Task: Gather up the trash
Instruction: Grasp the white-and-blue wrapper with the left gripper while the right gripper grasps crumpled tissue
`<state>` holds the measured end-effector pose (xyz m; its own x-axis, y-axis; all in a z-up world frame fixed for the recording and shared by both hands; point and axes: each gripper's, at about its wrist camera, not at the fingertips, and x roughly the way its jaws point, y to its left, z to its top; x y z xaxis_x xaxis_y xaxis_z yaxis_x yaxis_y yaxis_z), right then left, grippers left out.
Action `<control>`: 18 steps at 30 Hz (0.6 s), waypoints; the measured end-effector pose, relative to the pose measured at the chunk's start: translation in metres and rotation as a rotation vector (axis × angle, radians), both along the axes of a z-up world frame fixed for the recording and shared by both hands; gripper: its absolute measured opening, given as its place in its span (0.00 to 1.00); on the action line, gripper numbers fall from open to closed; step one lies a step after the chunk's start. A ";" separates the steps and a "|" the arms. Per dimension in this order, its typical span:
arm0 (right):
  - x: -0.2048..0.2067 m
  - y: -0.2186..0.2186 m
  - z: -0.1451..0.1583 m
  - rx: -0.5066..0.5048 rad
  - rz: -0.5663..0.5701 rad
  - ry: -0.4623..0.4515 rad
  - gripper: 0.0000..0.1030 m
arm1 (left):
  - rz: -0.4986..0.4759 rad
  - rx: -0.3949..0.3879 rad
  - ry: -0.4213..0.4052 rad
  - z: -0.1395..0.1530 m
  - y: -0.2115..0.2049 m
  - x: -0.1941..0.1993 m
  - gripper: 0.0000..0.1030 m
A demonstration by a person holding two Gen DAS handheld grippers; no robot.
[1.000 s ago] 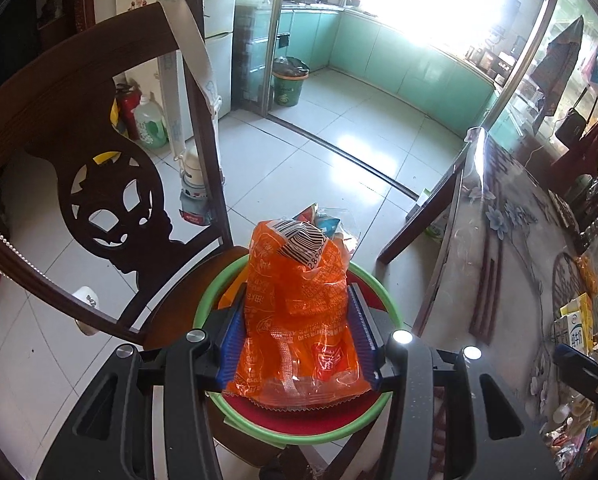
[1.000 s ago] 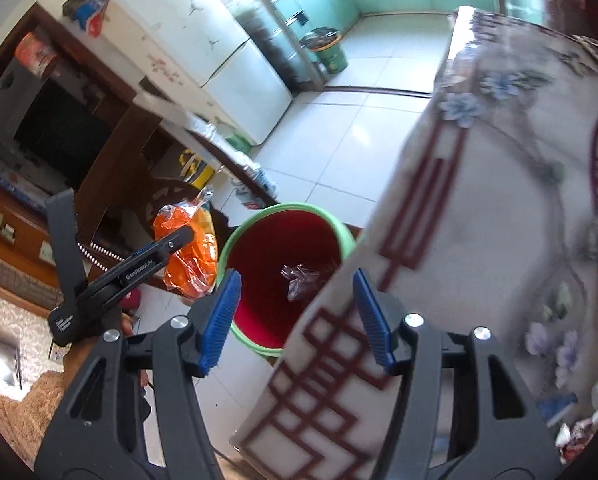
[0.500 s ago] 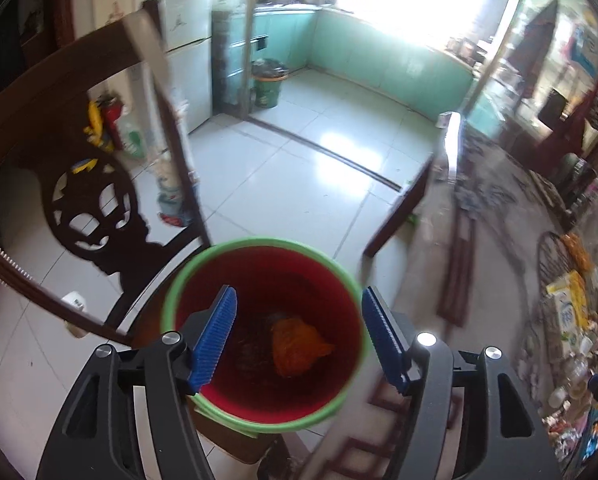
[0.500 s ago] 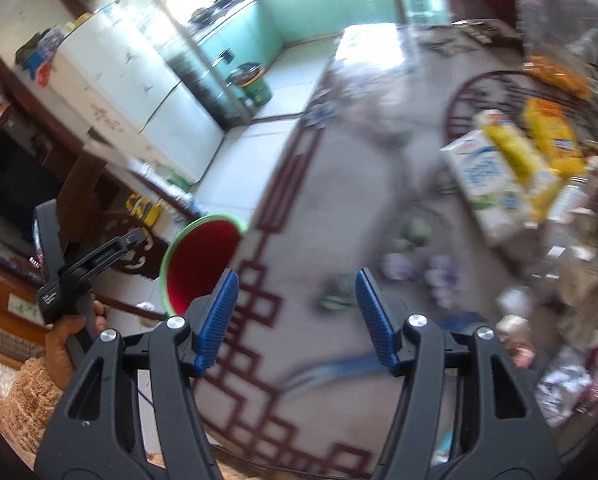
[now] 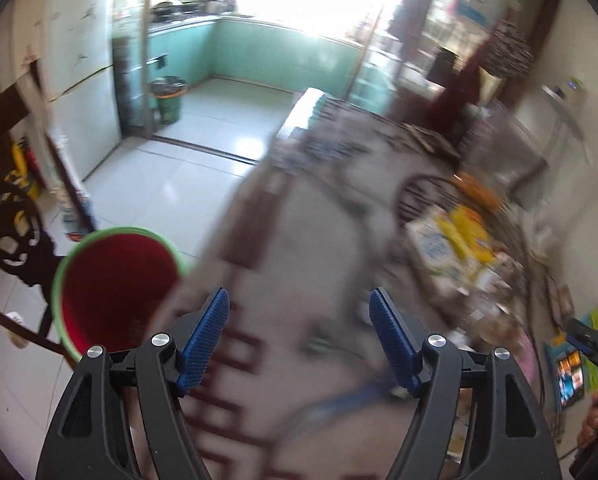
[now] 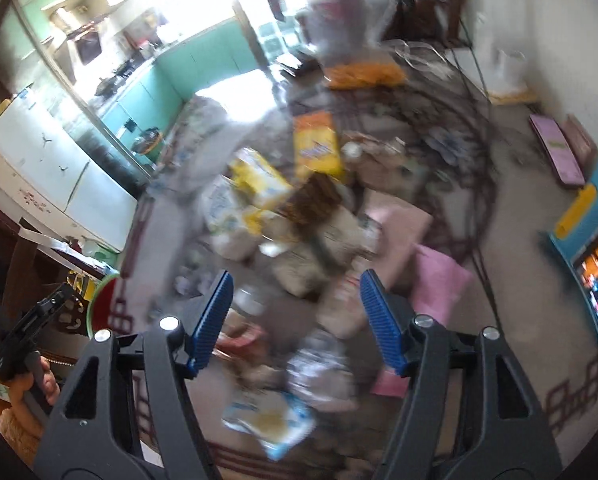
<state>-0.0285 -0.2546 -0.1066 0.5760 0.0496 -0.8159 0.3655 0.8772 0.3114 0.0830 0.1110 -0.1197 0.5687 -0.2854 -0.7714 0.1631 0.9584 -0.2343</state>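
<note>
The orange bag is gone from the left gripper. Both grippers, the right gripper too, have empty jaws opening wide over the desk. One red bucket stands beside the desk.

Blurred wrappers on table; green-rimmed red bucket beside

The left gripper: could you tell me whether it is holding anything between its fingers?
No, the left gripper holds nothing; its jaws are opening over the blurred table, beside the red bucket.
</note>
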 end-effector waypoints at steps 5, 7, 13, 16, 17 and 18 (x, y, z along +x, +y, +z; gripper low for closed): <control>-0.010 -0.006 -0.043 0.055 0.115 0.110 0.62 | -0.097 -0.018 0.040 -0.011 -0.061 -0.037 0.68; -0.011 -0.002 -0.059 0.087 0.170 0.141 0.62 | -0.134 -0.016 0.054 -0.014 -0.079 -0.050 0.68; -0.006 0.019 -0.091 0.139 0.290 0.204 0.62 | -0.255 -0.010 0.117 -0.026 -0.116 -0.080 0.68; -0.004 0.022 -0.103 0.152 0.307 0.227 0.62 | -0.326 0.014 0.167 -0.039 -0.129 -0.090 0.68; -0.003 0.022 -0.106 0.157 0.308 0.234 0.57 | -0.339 0.026 0.191 -0.045 -0.132 -0.094 0.69; -0.002 0.022 -0.111 0.165 0.312 0.246 0.51 | -0.345 0.033 0.214 -0.052 -0.134 -0.096 0.71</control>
<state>-0.0302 -0.2328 -0.2178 0.3017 0.3321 -0.8937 0.1719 0.9031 0.3936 -0.0133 -0.0234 -0.1713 0.2693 -0.4043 -0.8741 0.4275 0.8635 -0.2677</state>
